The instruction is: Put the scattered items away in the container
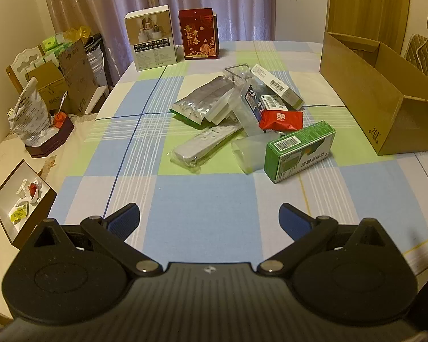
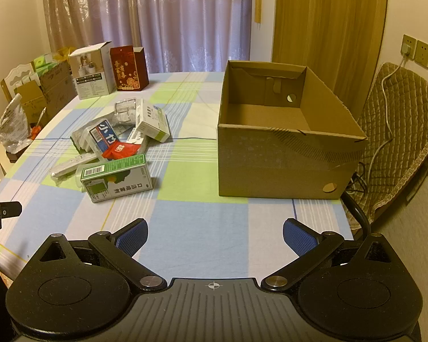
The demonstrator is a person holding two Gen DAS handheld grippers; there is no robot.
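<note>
While both hover, left gripper [image 1: 209,219] and right gripper [image 2: 215,233] gape wide, seemingly empty.

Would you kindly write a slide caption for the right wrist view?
Open right gripper faces an empty cardboard box beside a pile topped by a green carton.

I see both views dim and yellow-tinted under warm indoor light, shadows soft, focus fairly sharp at centre, with strong fisheye bending and dark vignetting in the frame corners.
</note>
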